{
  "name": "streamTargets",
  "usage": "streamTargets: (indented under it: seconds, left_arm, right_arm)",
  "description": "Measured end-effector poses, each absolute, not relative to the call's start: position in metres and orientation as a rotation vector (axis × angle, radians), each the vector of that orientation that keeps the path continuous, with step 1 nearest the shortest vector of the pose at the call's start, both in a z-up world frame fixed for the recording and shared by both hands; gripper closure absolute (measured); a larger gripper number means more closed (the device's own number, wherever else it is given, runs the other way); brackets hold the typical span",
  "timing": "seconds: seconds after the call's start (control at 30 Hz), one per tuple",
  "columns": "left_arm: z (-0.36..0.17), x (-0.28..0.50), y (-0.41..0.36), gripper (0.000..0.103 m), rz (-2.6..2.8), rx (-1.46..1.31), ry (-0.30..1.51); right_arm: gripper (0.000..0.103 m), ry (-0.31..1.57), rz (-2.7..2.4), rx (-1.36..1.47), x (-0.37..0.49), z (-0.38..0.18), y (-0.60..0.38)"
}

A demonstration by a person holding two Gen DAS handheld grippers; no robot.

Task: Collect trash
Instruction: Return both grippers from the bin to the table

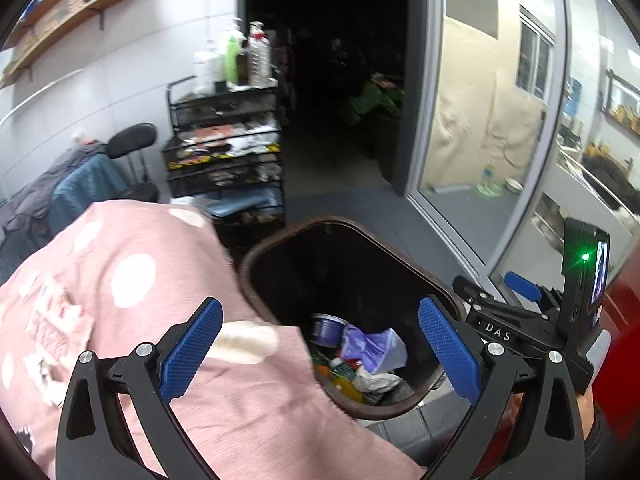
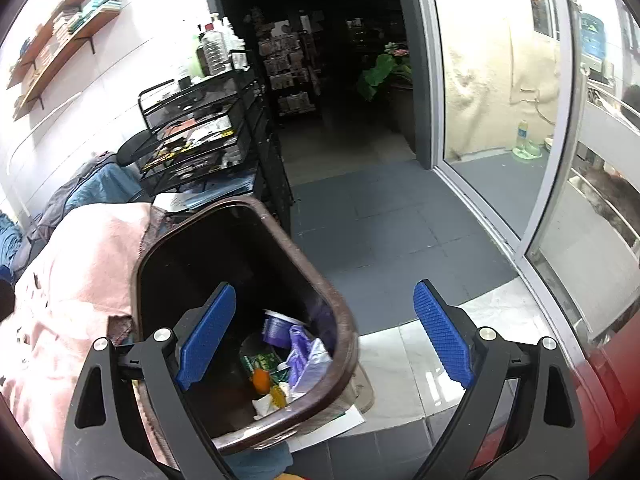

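A brown trash bin stands open on the floor, beside a pink cloth with white dots. Inside lie a purple cup, a crumpled purple plastic bag, a green packet, an orange scrap and white paper. My left gripper hangs open over the bin's near-left rim and the cloth, with nothing between its pads. My right gripper is open and holds nothing, straddling the bin's right rim. One blue finger of it shows in the left wrist view.
A black wire cart with bottles on top stands behind the bin. A glass sliding door runs along the right. A dark doorway lies ahead across grey floor tiles. White paper lies under the bin.
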State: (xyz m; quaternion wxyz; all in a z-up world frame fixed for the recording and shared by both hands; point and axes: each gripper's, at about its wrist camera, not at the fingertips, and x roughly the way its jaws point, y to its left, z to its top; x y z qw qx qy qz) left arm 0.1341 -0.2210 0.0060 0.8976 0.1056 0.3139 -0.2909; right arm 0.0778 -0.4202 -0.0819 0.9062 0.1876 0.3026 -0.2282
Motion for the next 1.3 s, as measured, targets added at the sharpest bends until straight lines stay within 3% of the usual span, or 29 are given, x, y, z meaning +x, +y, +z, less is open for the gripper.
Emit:
streamTargets:
  seconds: [0.4,1.3]
  left_arm:
    - [0.009,0.129,-0.150,0.006,-0.448,0.174,0.632]
    - [-0.038,0.164,0.064,0.006,-0.068,-0.044,0.830]
  right_arm:
    - [0.013,0.620,-0.327,0.336,0.097,-0.066,-0.369]
    - [0.012,0.649,0.184,0.088,0.163,-0.031,-0.178]
